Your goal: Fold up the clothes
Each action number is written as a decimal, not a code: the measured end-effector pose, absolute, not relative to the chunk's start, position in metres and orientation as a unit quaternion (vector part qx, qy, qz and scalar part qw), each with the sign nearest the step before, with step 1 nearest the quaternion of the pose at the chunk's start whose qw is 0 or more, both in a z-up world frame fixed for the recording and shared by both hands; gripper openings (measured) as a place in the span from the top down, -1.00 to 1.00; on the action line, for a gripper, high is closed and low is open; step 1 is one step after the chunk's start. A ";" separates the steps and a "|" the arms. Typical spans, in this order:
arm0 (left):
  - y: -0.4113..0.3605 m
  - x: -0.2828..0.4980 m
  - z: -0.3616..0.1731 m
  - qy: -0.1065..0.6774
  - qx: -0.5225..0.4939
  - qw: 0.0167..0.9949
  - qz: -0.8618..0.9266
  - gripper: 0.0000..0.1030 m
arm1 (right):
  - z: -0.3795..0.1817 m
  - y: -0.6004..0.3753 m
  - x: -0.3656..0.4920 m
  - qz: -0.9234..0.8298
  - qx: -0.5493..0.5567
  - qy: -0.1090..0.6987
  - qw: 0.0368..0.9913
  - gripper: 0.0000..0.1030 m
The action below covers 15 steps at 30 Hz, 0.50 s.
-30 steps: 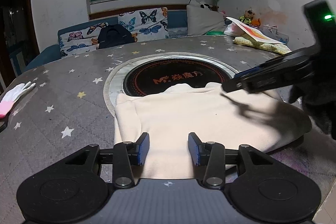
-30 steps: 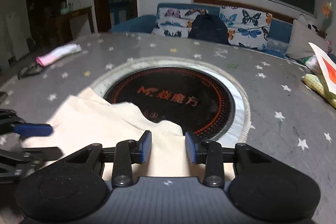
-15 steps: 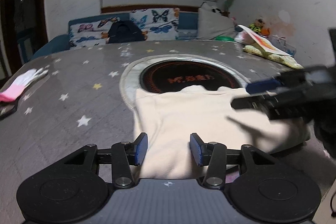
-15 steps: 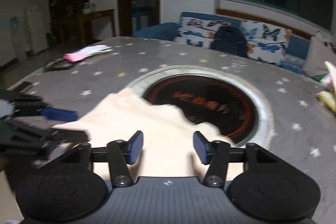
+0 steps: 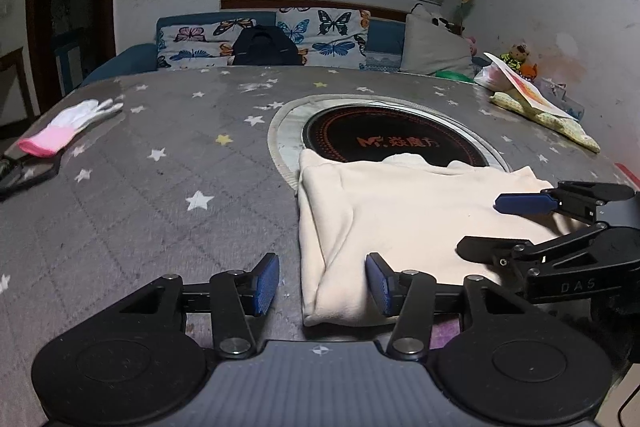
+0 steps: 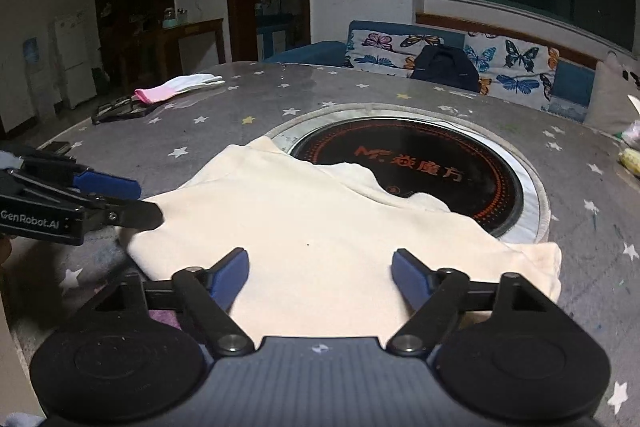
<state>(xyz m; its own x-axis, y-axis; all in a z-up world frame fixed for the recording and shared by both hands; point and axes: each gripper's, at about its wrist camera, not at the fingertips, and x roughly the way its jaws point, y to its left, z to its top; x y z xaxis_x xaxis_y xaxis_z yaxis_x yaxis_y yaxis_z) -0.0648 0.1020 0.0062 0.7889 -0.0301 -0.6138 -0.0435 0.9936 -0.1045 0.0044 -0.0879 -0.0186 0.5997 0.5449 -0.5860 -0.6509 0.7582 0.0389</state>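
Note:
A cream garment (image 5: 400, 215) lies folded flat on the grey star-patterned table, its far edge over the round black cooktop (image 5: 388, 141). It also shows in the right wrist view (image 6: 320, 235). My left gripper (image 5: 322, 283) is open and empty, its jaws astride the garment's near left corner. My right gripper (image 6: 320, 277) is open and empty, low over the garment's near edge. The right gripper shows at the right of the left wrist view (image 5: 500, 227). The left gripper shows at the left of the right wrist view (image 6: 132, 203).
A white and pink glove (image 5: 68, 125) and a dark flat object (image 5: 24, 173) lie at the table's left. A yellowish cloth with a paper (image 5: 540, 111) sits at the far right. A butterfly-print sofa (image 5: 264, 39) with a dark bag stands behind the table.
Both grippers have opened wider and drawn back toward the garment's near edge. The left gripper has shifted left to the garment's corner. The garment lies flatter.

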 end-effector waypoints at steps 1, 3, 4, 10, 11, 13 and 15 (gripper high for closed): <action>0.103 -0.065 0.005 0.326 -0.063 0.943 0.004 -0.01 | -0.019 -0.089 0.005 0.337 -0.086 0.297 0.889 -0.63; 0.104 -0.064 0.004 0.330 -0.070 0.941 0.006 -0.01 | -0.019 -0.090 0.007 0.339 -0.081 0.300 0.888 -0.68; 0.104 -0.063 0.002 0.332 -0.071 0.940 0.007 -0.01 | -0.020 -0.091 0.008 0.340 -0.080 0.301 0.887 -0.68; 0.098 -0.062 -0.001 0.329 -0.051 0.943 0.014 -0.08 | -0.021 -0.092 0.009 0.339 -0.078 0.303 0.887 -0.76; 0.100 -0.062 -0.001 0.331 -0.058 0.942 0.014 -0.08 | -0.021 -0.092 0.009 0.338 -0.078 0.304 0.887 -0.77; 0.104 -0.061 0.001 0.338 -0.073 0.938 0.015 -0.09 | -0.021 -0.091 0.009 0.337 -0.079 0.305 0.887 -0.85; 0.108 -0.060 0.004 0.345 -0.089 0.934 0.016 -0.09 | -0.021 -0.091 0.010 0.337 -0.078 0.307 0.887 -0.87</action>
